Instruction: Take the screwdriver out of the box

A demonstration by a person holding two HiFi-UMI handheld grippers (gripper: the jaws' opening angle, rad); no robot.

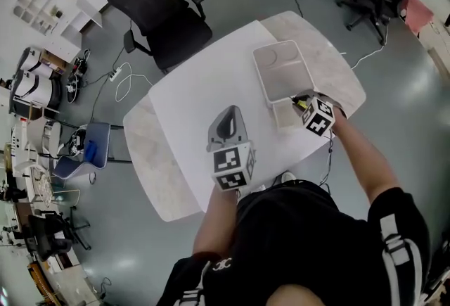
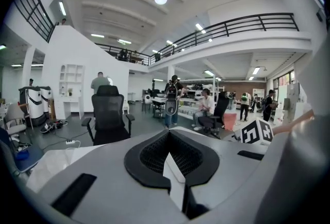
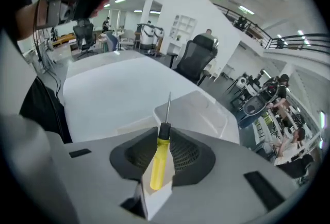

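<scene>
The screwdriver (image 3: 160, 158) has a yellow handle, a black collar and a thin metal shaft. It lies between the jaws of my right gripper (image 3: 164, 134), which is shut on the handle, with the shaft pointing out toward the box (image 3: 206, 110). The box (image 1: 263, 81) is a shallow translucent white tray on the white table (image 1: 197, 97). My right gripper (image 1: 301, 103) hovers just off the box's near right corner. Left of the box, over the table's middle, my left gripper (image 1: 229, 113) has its jaws together and nothing in them. The left gripper view shows that gripper (image 2: 169, 134) facing away across the room.
A flat beige sheet (image 1: 285, 115) lies against the box's near end. A black office chair (image 1: 163, 13) stands behind the table's far left corner. Cables and a power strip (image 1: 116, 74) lie on the floor to the left. People sit at desks far off.
</scene>
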